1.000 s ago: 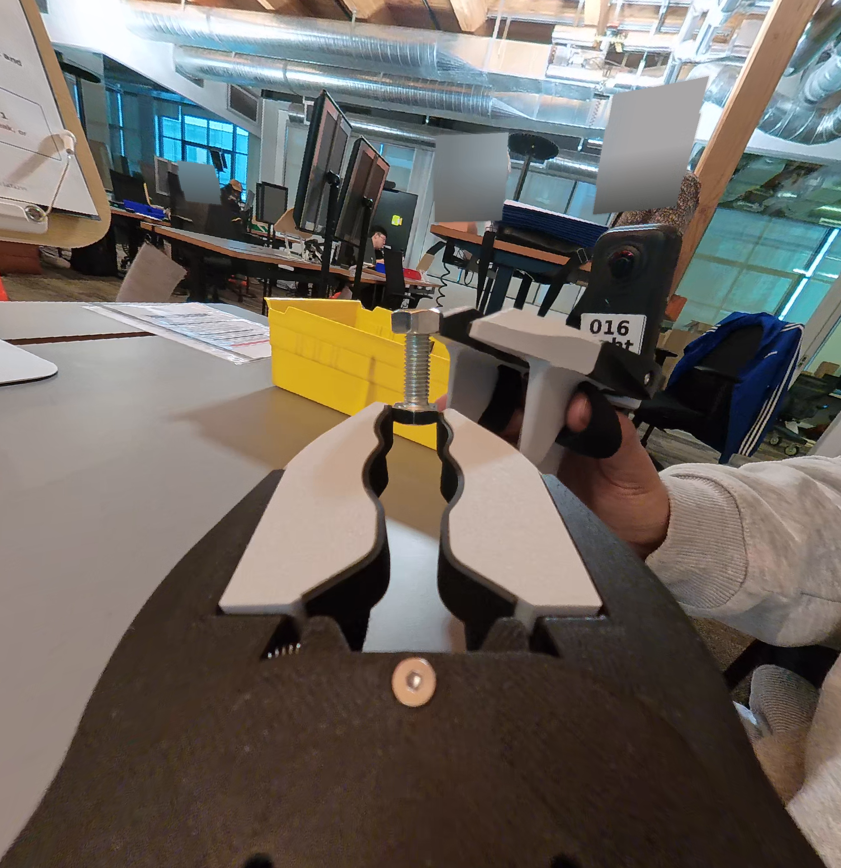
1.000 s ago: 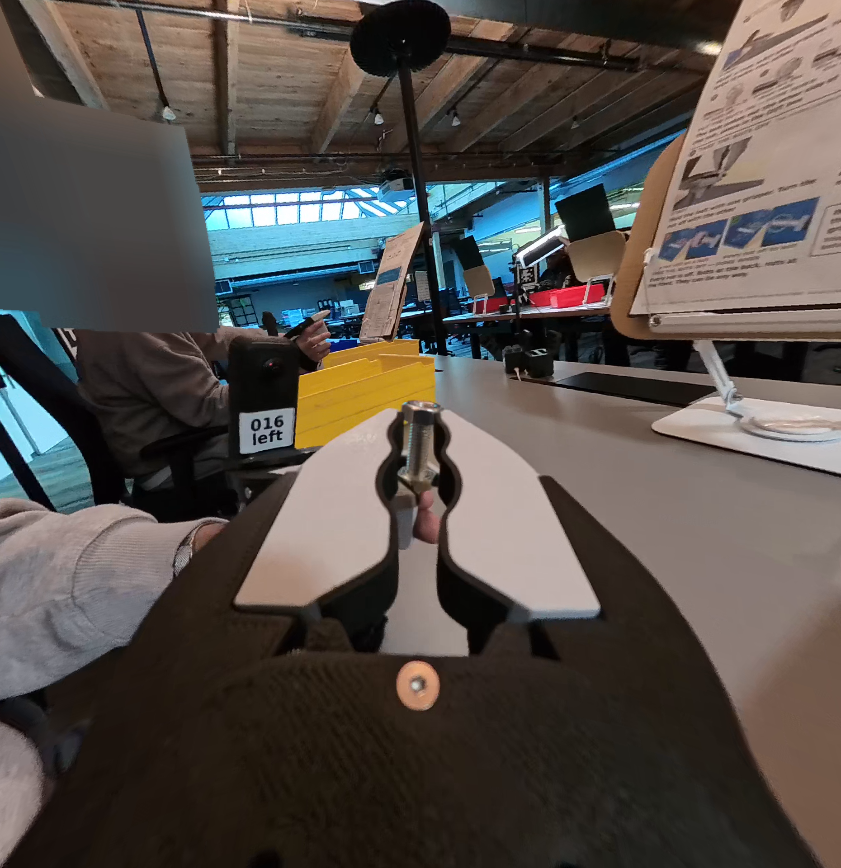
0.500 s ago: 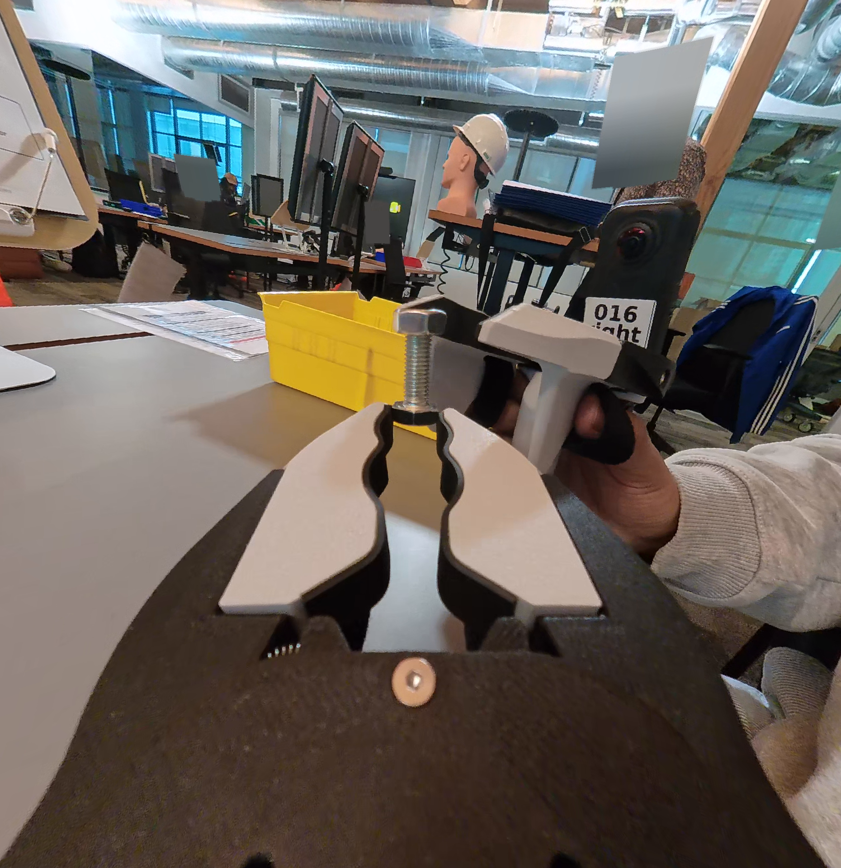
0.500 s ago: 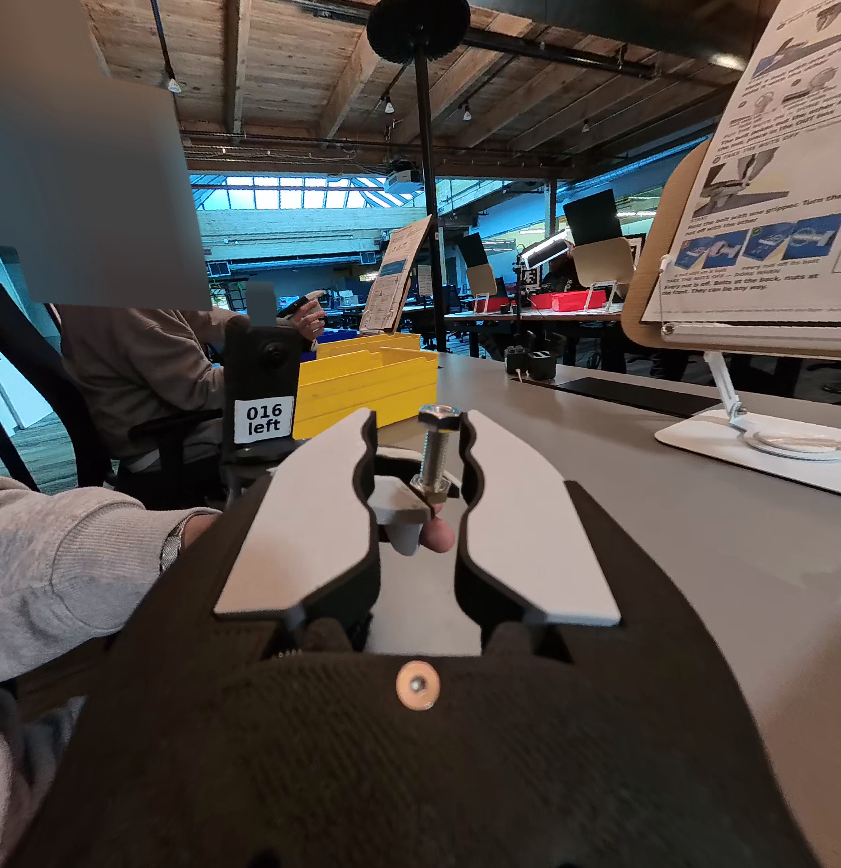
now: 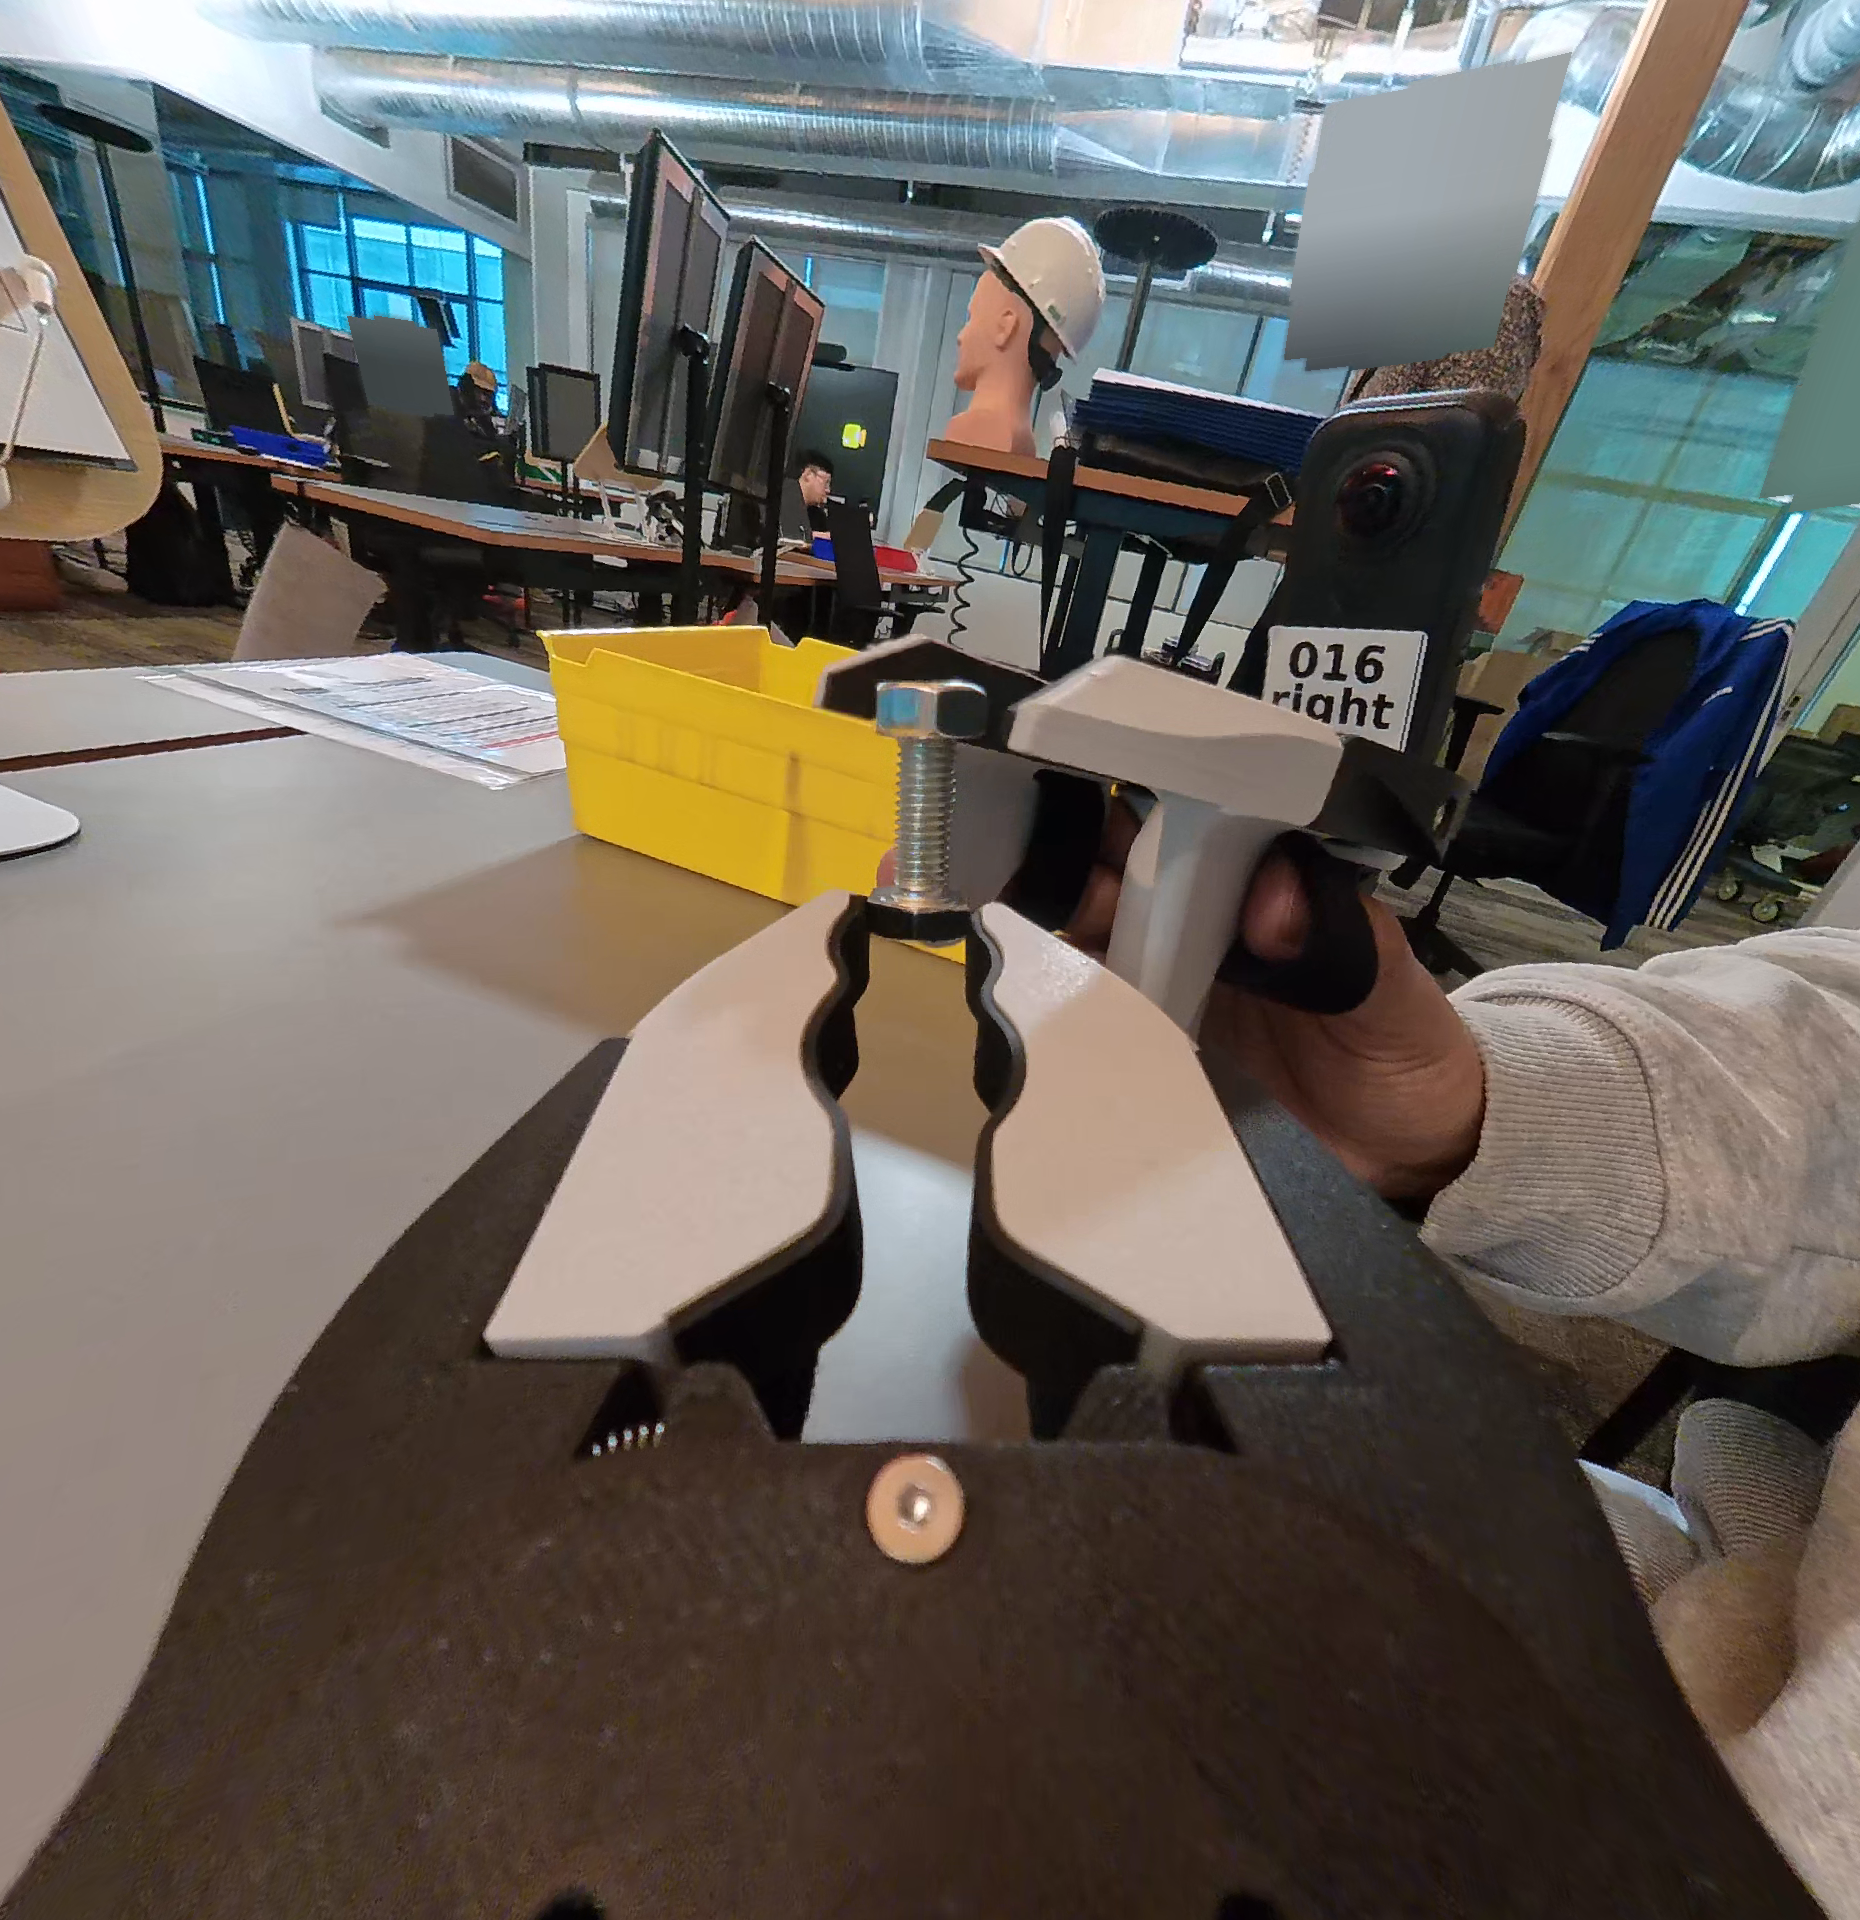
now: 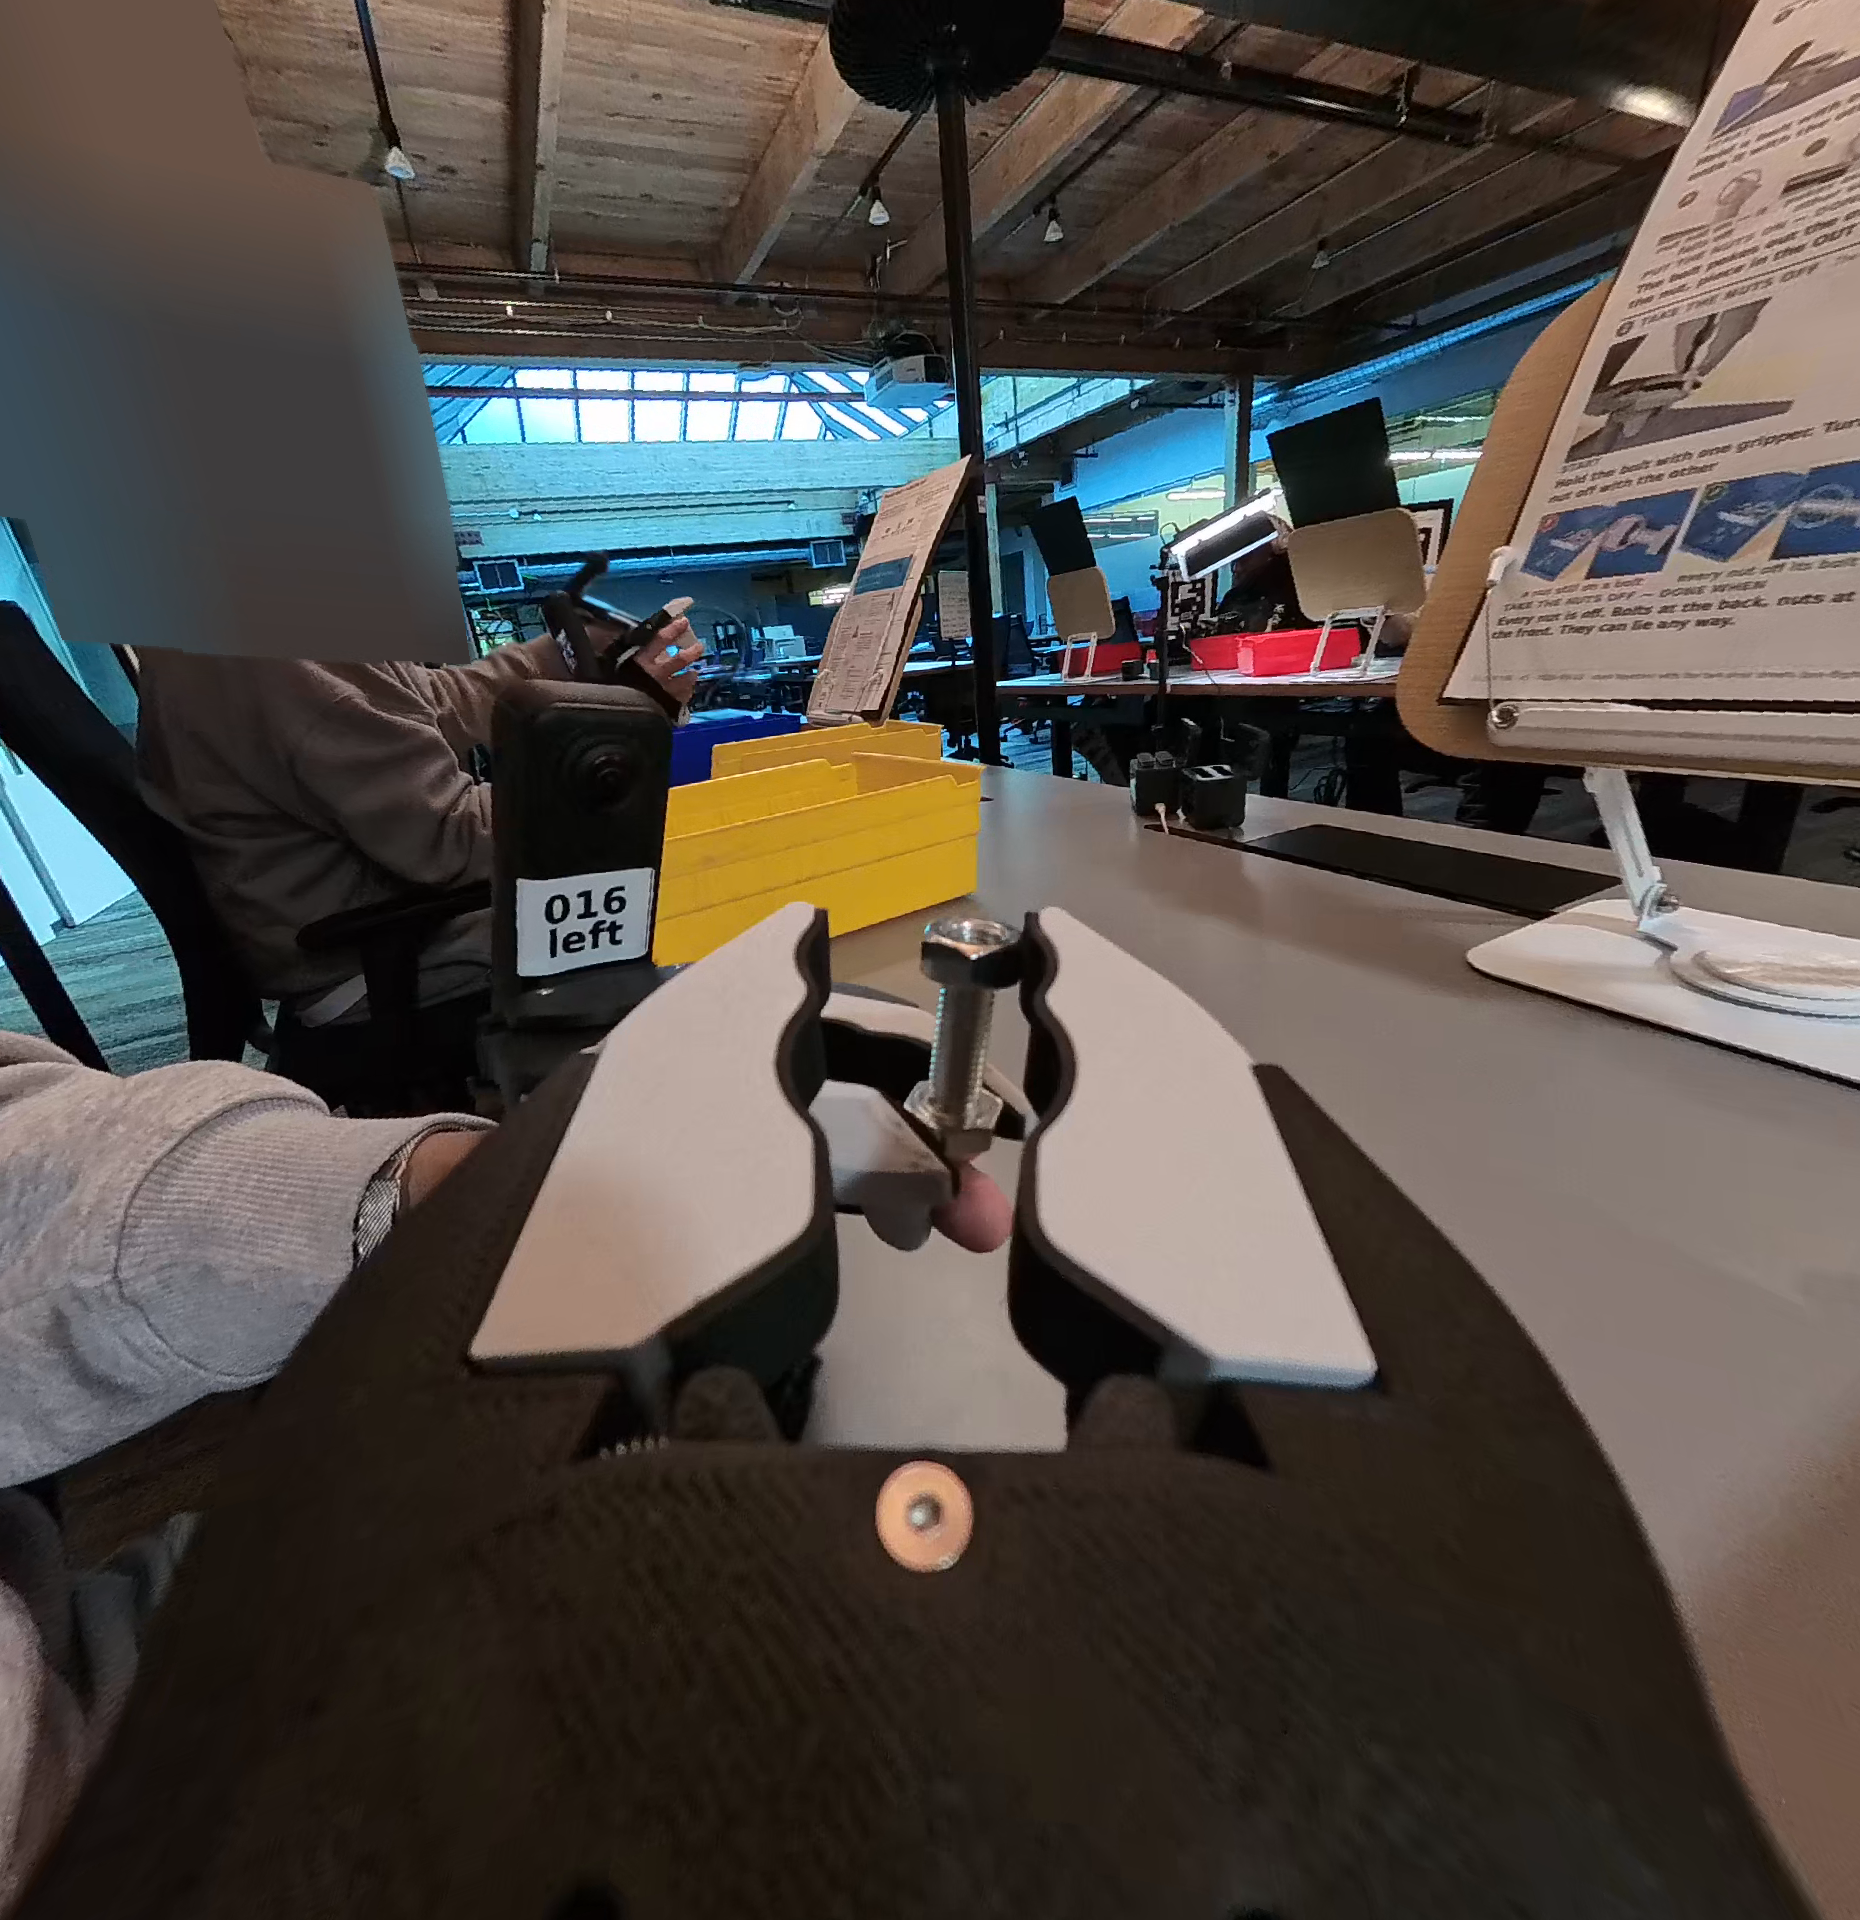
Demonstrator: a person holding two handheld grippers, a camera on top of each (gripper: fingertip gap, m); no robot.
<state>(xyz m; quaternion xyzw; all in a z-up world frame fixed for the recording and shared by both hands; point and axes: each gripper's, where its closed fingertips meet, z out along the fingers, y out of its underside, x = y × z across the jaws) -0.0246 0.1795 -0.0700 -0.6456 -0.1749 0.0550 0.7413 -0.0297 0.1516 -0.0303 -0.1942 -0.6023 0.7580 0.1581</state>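
The right claw (image 6: pixel 924 971) has spread off the bolt (image 6: pixel 962 1023); the left claw (image 5: pixel 913 920) pinches its nut (image 5: pixel 913 921) above the table (image 5: pixel 230 987).

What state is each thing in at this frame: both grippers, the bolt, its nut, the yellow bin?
left gripper: shut on the nut at its tips.
right gripper: open, jaws either side of the bolt head, not touching.
bolt: upright, head up.
nut: on the bolt's lower end.
yellow bin: on the table, contents hidden.
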